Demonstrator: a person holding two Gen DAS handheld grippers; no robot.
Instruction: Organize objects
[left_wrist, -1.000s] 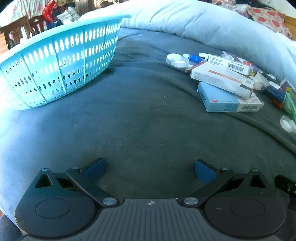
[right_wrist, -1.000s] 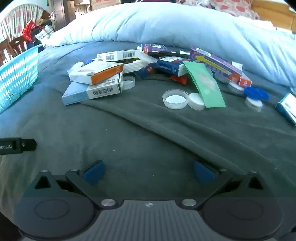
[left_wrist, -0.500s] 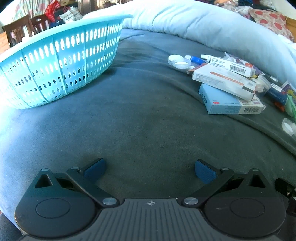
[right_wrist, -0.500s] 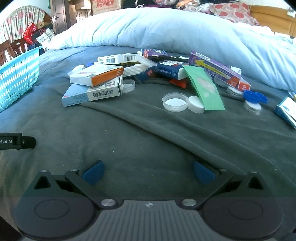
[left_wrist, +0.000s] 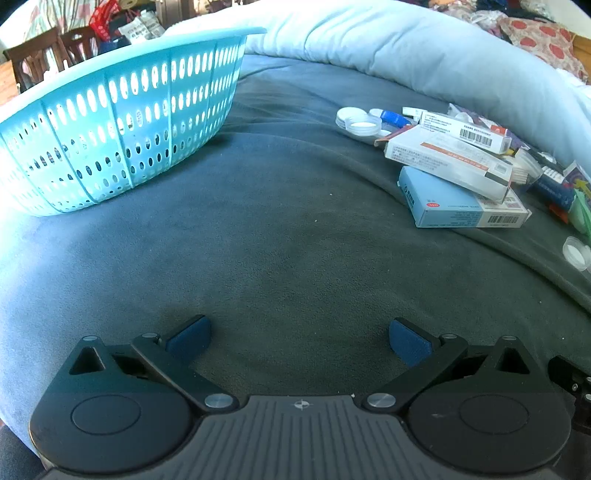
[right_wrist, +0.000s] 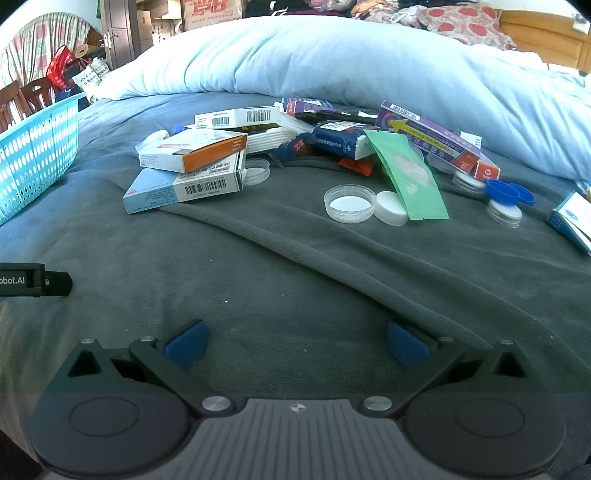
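Start state: left gripper (left_wrist: 299, 341) and right gripper (right_wrist: 297, 343) both hover low over the grey blanket (left_wrist: 288, 240) on the bed, fingers spread wide, nothing held. Task items — a heap of medicine boxes, lids and sachets — lie at approx. 12 o'clock in the right wrist view; the blue basket (left_wrist: 110, 122) sits at 10 o'clock in the left wrist view, well apart from the heap. Nearest pick, by judgement: white-orange box (right_wrist: 192, 151), resting tilted on the light-blue box (right_wrist: 181, 188). Recommended procedure: approach w/ right gripper, keep fingers wide, align across the box's narrow side, close only once both pads bracket it — the lower box may shift if dragged. Clear lid (right_wrist: 349, 203) and white cap (right_wrist: 391, 207) touch the green sachet (right_wrist: 406, 173); flat parts on soft fabric probably need a press-and-pinch.
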